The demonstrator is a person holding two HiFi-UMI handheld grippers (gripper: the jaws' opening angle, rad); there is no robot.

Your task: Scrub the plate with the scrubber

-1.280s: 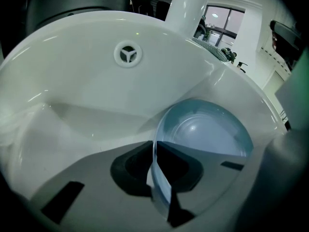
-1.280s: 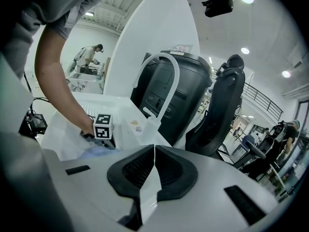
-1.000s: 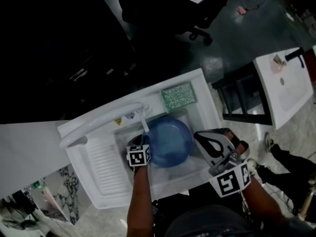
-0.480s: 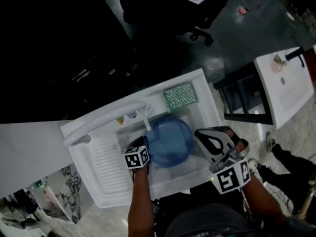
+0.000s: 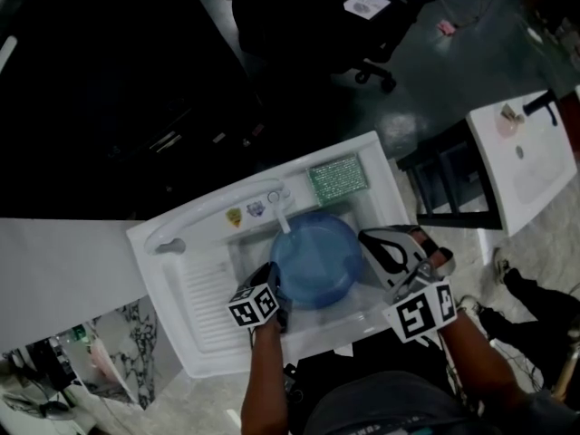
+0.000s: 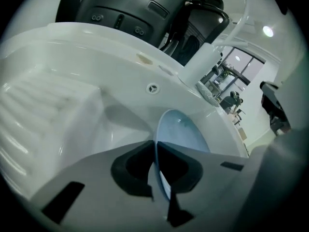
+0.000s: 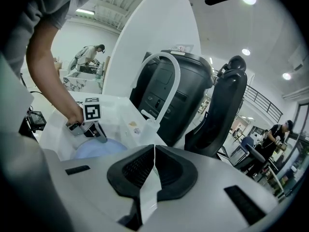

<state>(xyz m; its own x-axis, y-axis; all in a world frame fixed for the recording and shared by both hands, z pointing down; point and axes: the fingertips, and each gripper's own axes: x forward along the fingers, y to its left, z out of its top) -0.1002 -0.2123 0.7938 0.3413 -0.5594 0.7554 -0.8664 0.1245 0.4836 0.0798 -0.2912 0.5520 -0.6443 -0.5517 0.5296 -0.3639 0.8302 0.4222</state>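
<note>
A blue plate (image 5: 317, 259) lies in the basin of a white sink unit (image 5: 367, 157), under the faucet (image 5: 282, 214). My left gripper (image 5: 279, 290) is shut on the plate's near left rim. In the left gripper view that rim (image 6: 157, 151) runs edge-on between the jaws, and the plate's face (image 6: 181, 132) stretches beyond. A green scrubber (image 5: 338, 178) rests on the sink's back right ledge, apart from both grippers. My right gripper (image 5: 396, 254) hovers over the basin's right edge, shut with nothing in it (image 7: 153, 167). The right gripper view also catches the left gripper (image 7: 94, 128) on the plate (image 7: 99, 148).
A ribbed drainboard (image 5: 195, 299) takes up the sink's left side. A black office chair (image 5: 362, 25) stands behind the sink on the dark floor. To the right are a black frame (image 5: 449, 184) and a second white sink unit (image 5: 526, 157).
My left gripper has drawn back toward the sink's front edge, risen and rolled, still holding the plate's rim. The right gripper has kept its place.
</note>
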